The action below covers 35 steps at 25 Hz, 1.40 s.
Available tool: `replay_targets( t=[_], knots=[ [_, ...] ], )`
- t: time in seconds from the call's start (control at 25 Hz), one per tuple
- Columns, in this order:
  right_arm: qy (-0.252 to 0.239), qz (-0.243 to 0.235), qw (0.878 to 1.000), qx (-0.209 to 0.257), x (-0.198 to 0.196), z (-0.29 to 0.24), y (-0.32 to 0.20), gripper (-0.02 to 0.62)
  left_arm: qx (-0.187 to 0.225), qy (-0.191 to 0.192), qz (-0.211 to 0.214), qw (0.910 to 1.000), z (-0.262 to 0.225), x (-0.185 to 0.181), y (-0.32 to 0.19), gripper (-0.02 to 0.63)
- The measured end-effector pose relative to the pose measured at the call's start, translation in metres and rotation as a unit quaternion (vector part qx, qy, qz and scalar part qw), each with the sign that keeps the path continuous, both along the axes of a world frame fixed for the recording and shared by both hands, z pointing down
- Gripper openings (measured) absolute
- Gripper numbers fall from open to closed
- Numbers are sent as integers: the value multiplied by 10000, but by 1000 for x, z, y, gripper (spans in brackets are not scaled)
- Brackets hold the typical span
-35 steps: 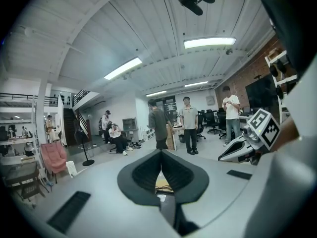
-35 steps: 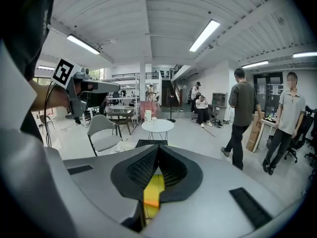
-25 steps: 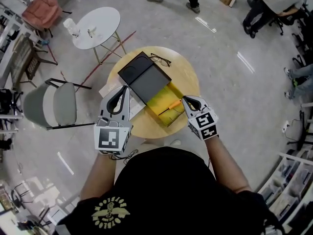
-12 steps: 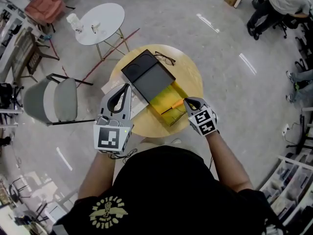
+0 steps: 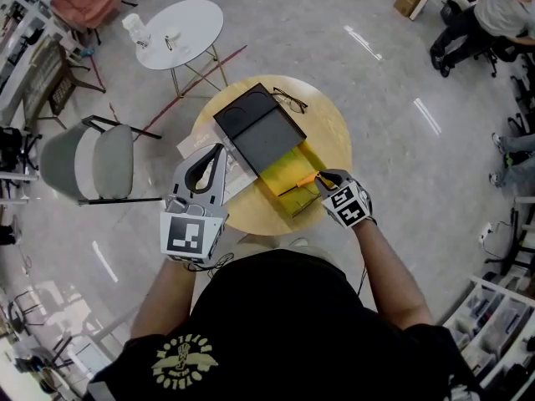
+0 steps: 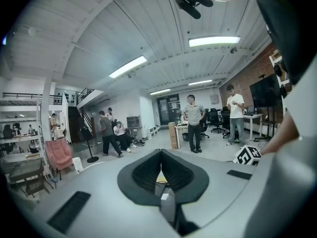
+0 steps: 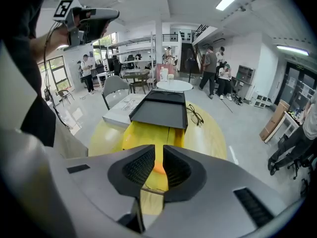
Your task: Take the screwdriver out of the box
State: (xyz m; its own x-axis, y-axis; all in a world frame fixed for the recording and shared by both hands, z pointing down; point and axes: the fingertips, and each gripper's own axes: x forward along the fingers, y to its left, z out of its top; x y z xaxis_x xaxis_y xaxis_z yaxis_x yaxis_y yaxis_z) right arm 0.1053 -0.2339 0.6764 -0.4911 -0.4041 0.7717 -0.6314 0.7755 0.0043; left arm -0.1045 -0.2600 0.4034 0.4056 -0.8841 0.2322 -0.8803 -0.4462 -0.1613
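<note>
An open box with a yellow inside (image 5: 284, 172) lies on the round wooden table (image 5: 330, 132), its black lid (image 5: 257, 132) slid back over the far half. The screwdriver (image 5: 304, 180), with an orange handle and a thin dark shaft, lies in the yellow part. My right gripper (image 5: 320, 176) points steeply down at the handle. Its jaws have just been opening and stand slightly apart. In the right gripper view (image 7: 159, 155) the orange handle (image 7: 158, 167) shows in the gap below the pads. My left gripper (image 5: 219, 149) hovers shut left of the box, holding nothing (image 6: 159, 152).
Eyeglasses (image 5: 289, 101) lie on the table beyond the lid. White papers (image 5: 188, 146) stick out under the box's left side. A grey chair (image 5: 92, 164) and a small white table (image 5: 180, 30) stand to the left. People stand and sit farther off in the room.
My right gripper has sunk toward the box and now sits over the screwdriver's handle. The left gripper has stayed where it was.
</note>
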Motion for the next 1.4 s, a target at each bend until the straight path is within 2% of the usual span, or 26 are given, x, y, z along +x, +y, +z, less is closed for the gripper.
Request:
replay_targets(
  t=[0.2,0.6,0.8,1.0,1.4],
  knots=[
    [350,-487,9980,-198,-3,22,5,92,-63,5,-49,10000,5,-5,0,17],
    [962,-1313,9859,-391,-8,51,7,129,-162,17,-60,9998,11,-8,4,17],
    [1418,-1953,9697,-379,-11,67,7,153,-116,67,-52,9999,9,-5,0,17],
    [1901,-2534,9476,-412,-7,86,8,169,-108,85,-28,9999,9,-3,-2,17],
    [2361,-3270,9138,-480,-14,102,8,176,-255,16,2,9997,14,1,-10,17]
  ],
)
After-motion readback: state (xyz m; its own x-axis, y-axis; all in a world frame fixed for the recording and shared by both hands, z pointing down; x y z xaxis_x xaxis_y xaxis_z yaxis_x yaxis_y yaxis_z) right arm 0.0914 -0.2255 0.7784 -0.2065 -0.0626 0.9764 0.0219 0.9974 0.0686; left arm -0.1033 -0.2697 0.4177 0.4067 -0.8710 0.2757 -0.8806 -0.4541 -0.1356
